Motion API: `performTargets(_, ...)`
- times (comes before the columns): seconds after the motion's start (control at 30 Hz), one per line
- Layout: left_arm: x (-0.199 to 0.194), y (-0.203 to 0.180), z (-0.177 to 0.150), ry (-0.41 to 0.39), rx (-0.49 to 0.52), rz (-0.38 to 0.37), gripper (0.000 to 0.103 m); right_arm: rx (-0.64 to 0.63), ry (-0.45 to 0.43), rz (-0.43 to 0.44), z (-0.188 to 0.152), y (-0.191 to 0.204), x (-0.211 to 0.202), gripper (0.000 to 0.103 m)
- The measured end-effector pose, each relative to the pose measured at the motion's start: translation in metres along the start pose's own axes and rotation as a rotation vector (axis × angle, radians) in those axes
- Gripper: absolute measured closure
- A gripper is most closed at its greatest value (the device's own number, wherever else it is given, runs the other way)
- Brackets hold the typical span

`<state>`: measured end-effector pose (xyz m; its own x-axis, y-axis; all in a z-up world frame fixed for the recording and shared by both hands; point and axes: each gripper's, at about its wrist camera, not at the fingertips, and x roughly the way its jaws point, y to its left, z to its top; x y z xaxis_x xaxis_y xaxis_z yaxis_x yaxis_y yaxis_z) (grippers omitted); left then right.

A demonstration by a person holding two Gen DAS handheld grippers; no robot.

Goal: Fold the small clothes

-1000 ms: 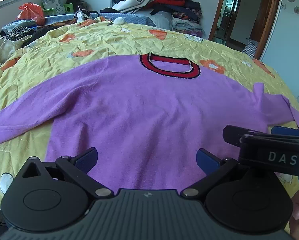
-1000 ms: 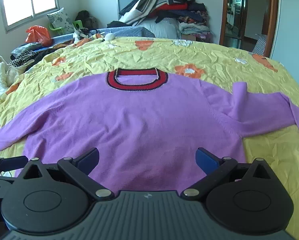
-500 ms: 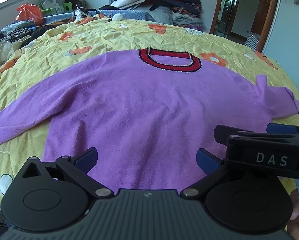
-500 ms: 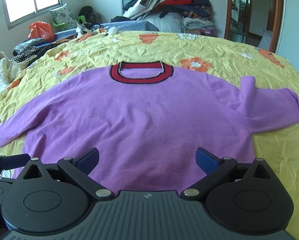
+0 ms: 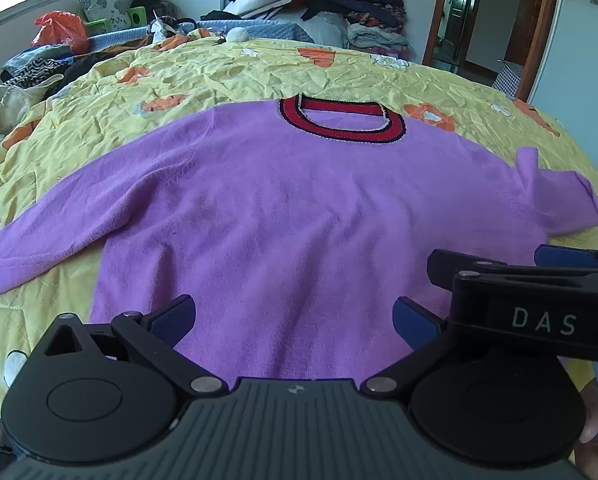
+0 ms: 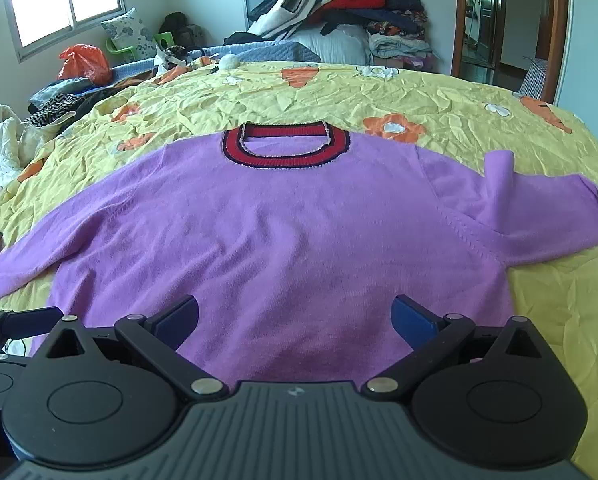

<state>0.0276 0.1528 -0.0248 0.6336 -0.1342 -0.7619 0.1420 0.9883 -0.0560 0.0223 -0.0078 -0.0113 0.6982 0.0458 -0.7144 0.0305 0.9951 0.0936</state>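
In the left wrist view, the left gripper [image 5: 294, 320] hangs with its blue-padded fingers spread wide over the near hem of a purple sweater [image 5: 299, 216], pinching nothing. The sweater lies flat, front up, on a yellow floral bedspread [image 5: 227, 76], its red-and-black collar [image 5: 341, 120] at the far end. This view alone shows the right gripper [image 5: 539, 276] side-on at the near right, marked "DAS", with a fingertip of the person's hand [image 5: 589, 436] below it.

In the right wrist view, the right gripper [image 6: 295, 318] is likewise spread and empty above the hem. Here the sweater's right sleeve [image 6: 539, 212] shows more fully, with a fold standing up near the shoulder, and part of the left gripper [image 6: 19, 322] edges in at the near left. A heap of clothes [image 6: 339, 4] sits beyond the bed.
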Motion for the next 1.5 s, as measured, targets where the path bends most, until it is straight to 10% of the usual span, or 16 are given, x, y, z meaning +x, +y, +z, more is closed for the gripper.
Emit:
performTargets(0.47, 0.001, -0.014, 0.008, -0.011, 0.038, 0.01, 0.0, 0.002, -0.094, 0.039, 0.0, -0.016, 0.006, 0.0)
performTargets(0.73, 0.021, -0.01, 0.007, 0.013, -0.001, 0.003, 0.0, 0.175, -0.154, -0.005, 0.0, -0.137, 0.006, 0.0)
performTargets(1.03, 0.037, 0.002, 0.007, 0.015, -0.05, 0.009, 0.0, -0.017, -0.122, -0.392, -0.014, -0.267, 0.017, 0.0)
performTargets(1.33, 0.047, -0.006, 0.007, 0.037, -0.041, 0.001, 0.0, -0.21, -0.114, -0.323, -0.021, -0.333, 0.023, 0.0)
performTargets(1.5, 0.052, -0.011, 0.008, 0.051, -0.03, 0.012, 0.0, -0.281, -0.104, -0.299, -0.021, -0.356, 0.027, 0.027)
